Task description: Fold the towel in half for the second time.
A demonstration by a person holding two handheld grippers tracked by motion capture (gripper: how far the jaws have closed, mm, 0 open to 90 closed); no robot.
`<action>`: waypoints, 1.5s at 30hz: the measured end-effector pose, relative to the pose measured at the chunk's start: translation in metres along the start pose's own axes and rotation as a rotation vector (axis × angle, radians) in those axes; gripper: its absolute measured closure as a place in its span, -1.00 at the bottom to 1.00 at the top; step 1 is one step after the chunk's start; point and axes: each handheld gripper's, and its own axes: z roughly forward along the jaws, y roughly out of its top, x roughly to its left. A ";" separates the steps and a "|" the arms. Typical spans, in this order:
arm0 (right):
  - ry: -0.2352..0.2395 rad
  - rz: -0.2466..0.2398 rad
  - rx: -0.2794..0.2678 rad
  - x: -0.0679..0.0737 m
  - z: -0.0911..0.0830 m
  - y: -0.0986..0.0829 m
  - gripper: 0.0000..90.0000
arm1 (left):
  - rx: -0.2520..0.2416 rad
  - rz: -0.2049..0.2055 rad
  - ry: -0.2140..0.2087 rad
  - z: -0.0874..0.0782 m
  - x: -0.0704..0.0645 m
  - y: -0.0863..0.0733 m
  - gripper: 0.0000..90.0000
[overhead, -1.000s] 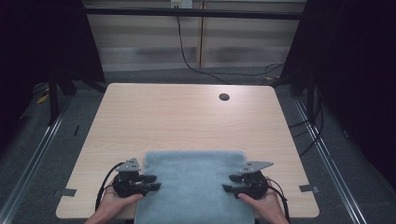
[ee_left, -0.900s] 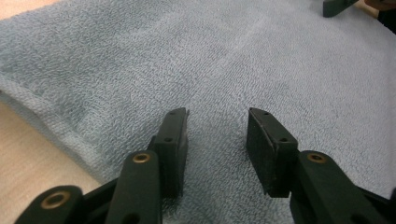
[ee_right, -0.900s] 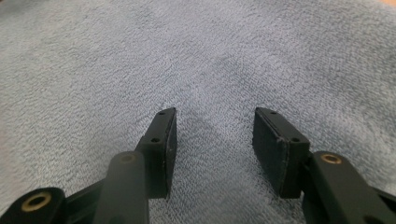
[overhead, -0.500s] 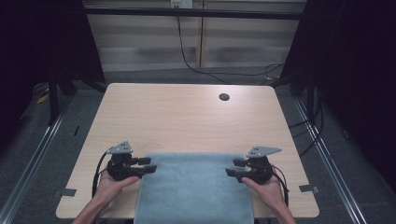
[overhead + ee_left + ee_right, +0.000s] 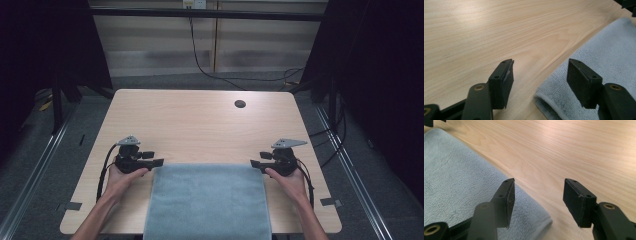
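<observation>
Hands at the towel's two far corners, both tools open and holding nothing.

My forearms come in low over the near edge of the bench (image 5: 200,120), the left hand-held gripper (image 5: 158,162) and right hand-held gripper (image 5: 255,163) pointing inward at each other across the folded grey towel (image 5: 207,200). From above, the towel lies flat between them, running off the near edge. My left gripper view adds a rolled fold at the towel's corner (image 5: 554,105), just under and between my spread jaws; my right gripper view shows the other corner (image 5: 536,220) under the left jaw, bare wood beneath the other.
</observation>
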 end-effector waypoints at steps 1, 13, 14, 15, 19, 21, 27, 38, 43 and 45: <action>0.007 0.009 0.004 -0.002 0.003 -0.001 -0.06 | 0.003 0.007 -0.008 0.000 0.002 -0.001 -0.20; 0.043 -0.002 0.077 0.005 0.021 -0.012 -0.02 | 0.076 0.061 -0.067 0.013 -0.004 -0.012 -0.13; 0.041 -0.004 0.071 0.006 0.020 -0.013 0.00 | 0.079 0.069 -0.067 0.013 -0.005 -0.012 -0.13; 0.043 -0.008 0.070 0.006 0.020 -0.014 0.02 | 0.083 0.079 -0.078 0.013 -0.007 -0.013 -0.12; 0.041 0.000 0.099 0.004 0.020 -0.019 0.15 | 0.091 0.113 -0.095 0.011 -0.014 -0.018 0.11; 0.056 0.007 0.099 0.004 0.019 -0.020 0.31 | 0.097 0.118 -0.124 0.009 -0.015 -0.021 0.35; 0.092 0.010 0.099 0.007 0.017 -0.021 0.79 | 0.126 0.116 -0.167 0.009 -0.017 -0.022 0.78; 0.100 0.057 -0.018 0.006 0.001 -0.008 0.86 | 0.034 0.067 -0.146 -0.002 -0.015 -0.005 0.81; 0.091 0.058 -0.056 0.005 -0.003 0.007 0.87 | -0.016 0.060 -0.136 -0.005 -0.012 0.011 0.81; 0.085 0.045 -0.066 0.003 -0.005 0.016 0.87 | -0.034 0.055 -0.135 -0.007 -0.010 0.018 0.81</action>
